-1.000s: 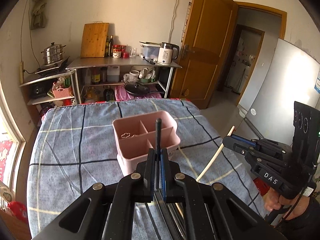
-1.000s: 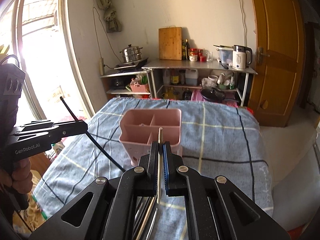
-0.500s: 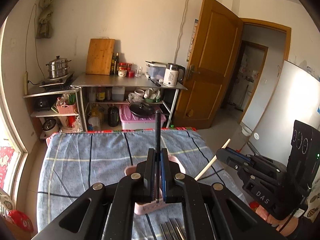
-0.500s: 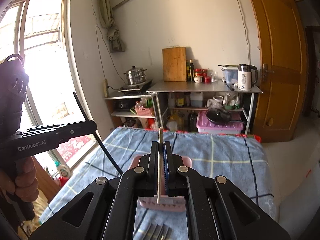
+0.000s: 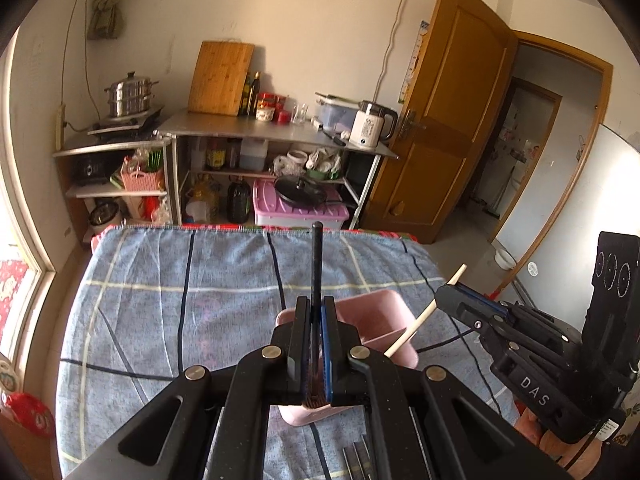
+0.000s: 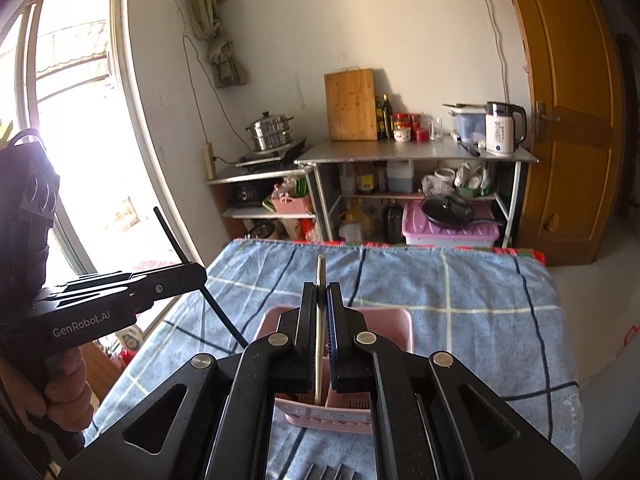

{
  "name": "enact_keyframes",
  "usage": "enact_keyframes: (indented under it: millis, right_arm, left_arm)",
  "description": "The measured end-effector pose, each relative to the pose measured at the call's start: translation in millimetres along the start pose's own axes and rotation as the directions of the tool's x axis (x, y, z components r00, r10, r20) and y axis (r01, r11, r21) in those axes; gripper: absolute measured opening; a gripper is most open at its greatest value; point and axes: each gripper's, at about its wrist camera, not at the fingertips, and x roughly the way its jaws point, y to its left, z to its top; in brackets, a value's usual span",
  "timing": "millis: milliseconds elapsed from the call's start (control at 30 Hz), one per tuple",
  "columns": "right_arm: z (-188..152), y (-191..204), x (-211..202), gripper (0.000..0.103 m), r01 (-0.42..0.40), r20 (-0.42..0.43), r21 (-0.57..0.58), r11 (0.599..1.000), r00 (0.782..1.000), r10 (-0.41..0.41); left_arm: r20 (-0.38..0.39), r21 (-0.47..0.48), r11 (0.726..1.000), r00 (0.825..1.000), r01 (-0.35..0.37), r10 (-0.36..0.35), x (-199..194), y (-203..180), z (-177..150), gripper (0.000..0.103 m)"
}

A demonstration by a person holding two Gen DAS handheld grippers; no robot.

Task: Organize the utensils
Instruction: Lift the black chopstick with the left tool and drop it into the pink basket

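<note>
Both grippers have carried their sticks in over the pink caddy [image 5: 372,320], which has slid from mid-frame to right under the jaws; reads as lined up for the drop, release not yet done. Left wrist view: left gripper [image 5: 316,344] clamped tight on the black chopstick [image 5: 317,264]; long axis runs along the fingers, far end pointing away toward the shelves, near end hidden behind the jaws over the caddy; right gripper [image 5: 444,294] alongside, its pale chopstick [image 5: 424,312] slanting down-left into the caddy. Right wrist view: right gripper [image 6: 320,328] pinched on the pale chopstick [image 6: 320,320], axis straight ahead, lower end inside a caddy [image 6: 394,328] compartment; forks [image 6: 328,472] lie on the blue cloth [image 6: 480,320] just in front.
</note>
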Motion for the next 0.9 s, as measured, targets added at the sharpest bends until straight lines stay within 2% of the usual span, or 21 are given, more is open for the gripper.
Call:
enact_keyframes:
  millis: [233,300,367,500,700,900]
  right_arm:
    - [-12,-10,14,0.005,-0.001,-0.062,0.024,1.0,0.998,0.002]
    - [-14,-10,14,0.006,0.01,-0.068,0.019,1.0,0.998,-0.009]
    - [-16,-11,13,0.008,0.015,-0.069,0.013,1.0,0.998,-0.014]
    - [-17,-12,4,0.015,0.011,-0.051,0.01,1.0,0.999,-0.011]
    - [-26,-14,-22,0.016,0.017,-0.007,0.005,1.0,1.0,-0.017]
    - [-49,-17,-57,0.016,0.043,0.018,0.012,0.999,0.999,-0.044]
  left_arm:
    - [-0.024,-0.017,0.999,0.999,-0.046,0.045,13,14,-16,0.005]
    - [-0.022,-0.02,0.998,0.998,-0.054,0.053,11,17,-17,0.008]
    - [-0.013,-0.023,0.998,0.998,-0.062,0.062,8,19,-18,0.014]
    - [0.022,-0.029,0.997,0.997,-0.069,0.069,-4,19,-22,0.022]
    - [0.083,-0.001,0.997,0.993,-0.078,0.078,-31,9,-35,0.022]
    - [0.172,0.005,0.998,0.983,-0.068,0.066,-65,0,-64,0.022]
